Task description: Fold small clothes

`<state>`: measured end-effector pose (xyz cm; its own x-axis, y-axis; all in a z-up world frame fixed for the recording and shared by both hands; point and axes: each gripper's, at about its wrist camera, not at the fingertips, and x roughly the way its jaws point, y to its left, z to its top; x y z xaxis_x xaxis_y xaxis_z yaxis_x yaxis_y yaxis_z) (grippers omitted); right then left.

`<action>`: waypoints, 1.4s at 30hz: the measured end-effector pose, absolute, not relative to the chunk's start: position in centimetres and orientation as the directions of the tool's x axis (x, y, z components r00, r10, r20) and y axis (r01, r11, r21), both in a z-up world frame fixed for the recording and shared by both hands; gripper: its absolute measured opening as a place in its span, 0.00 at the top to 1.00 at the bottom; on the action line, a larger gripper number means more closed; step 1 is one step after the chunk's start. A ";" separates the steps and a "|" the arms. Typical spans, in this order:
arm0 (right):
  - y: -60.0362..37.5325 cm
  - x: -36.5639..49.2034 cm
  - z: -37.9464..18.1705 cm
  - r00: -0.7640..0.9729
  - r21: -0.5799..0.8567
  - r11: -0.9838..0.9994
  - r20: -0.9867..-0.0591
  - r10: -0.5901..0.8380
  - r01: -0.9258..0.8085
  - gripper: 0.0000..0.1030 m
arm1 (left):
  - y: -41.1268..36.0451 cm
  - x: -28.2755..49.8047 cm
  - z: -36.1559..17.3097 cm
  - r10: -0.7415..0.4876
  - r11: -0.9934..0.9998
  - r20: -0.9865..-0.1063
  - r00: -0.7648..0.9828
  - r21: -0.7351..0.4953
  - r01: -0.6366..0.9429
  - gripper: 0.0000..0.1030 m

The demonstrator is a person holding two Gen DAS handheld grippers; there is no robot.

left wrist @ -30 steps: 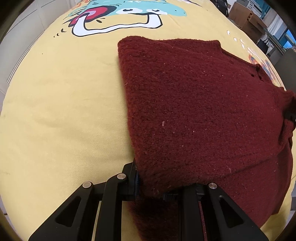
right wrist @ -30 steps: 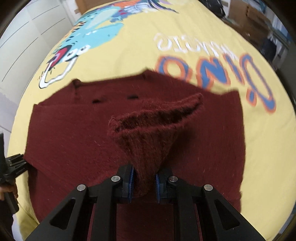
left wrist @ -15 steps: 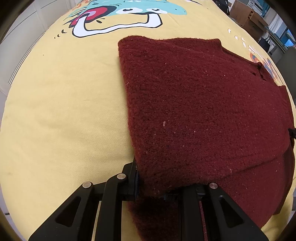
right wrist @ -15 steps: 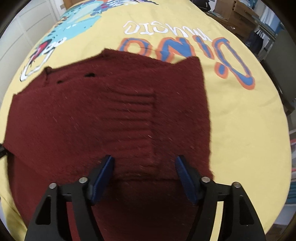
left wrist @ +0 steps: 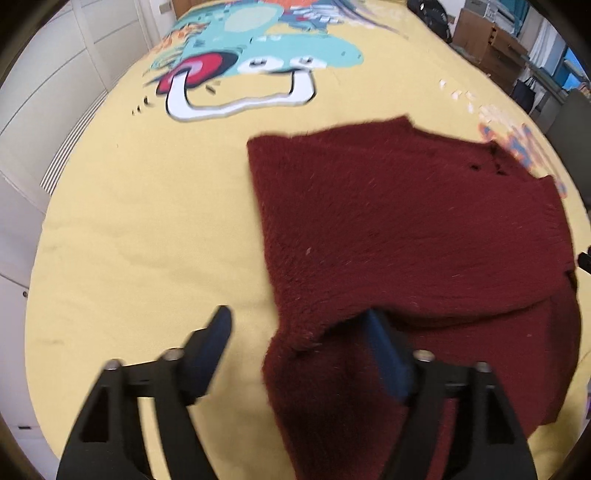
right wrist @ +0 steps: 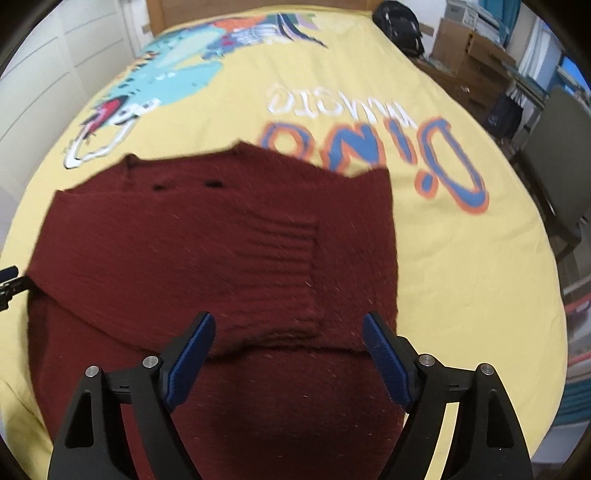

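A dark red knitted sweater (left wrist: 406, 240) lies on the yellow printed bedspread (left wrist: 147, 221), with its sides folded inward over the body. It also shows in the right wrist view (right wrist: 207, 251), with a ribbed sleeve cuff (right wrist: 284, 266) lying flat on top. My left gripper (left wrist: 299, 332) is open at the sweater's near left edge; its right finger (left wrist: 384, 354) is partly under the folded flap. My right gripper (right wrist: 286, 339) is open and empty above the sweater's near part.
The bedspread (right wrist: 461, 277) carries a dinosaur cartoon (left wrist: 258, 66) and "Dino" lettering (right wrist: 406, 158). White cabinets (left wrist: 44, 92) stand at the left. Cardboard boxes (right wrist: 469, 59), a black bag (right wrist: 400, 22) and a chair (right wrist: 557, 155) stand beyond the bed's far right.
My left gripper has opened and let go of the sweater's edge, and pulled back a little. My right gripper let the sleeve down earlier and has since drawn back, open.
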<state>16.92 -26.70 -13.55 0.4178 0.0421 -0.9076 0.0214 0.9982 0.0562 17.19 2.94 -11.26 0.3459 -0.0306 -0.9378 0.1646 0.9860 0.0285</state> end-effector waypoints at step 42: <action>-29.4 12.2 -15.5 0.464 0.053 0.996 -0.886 0.015 0.067 0.01 | -1.4 15.6 -12.3 -0.108 0.977 -0.917 0.383 -0.028 0.210 0.01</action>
<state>12.23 -29.43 -15.53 0.4641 0.0154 -0.8857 0.0674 0.9963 0.0526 15.60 -1.43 -12.27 0.3832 -0.1081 -0.9173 0.2096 0.9774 -0.0276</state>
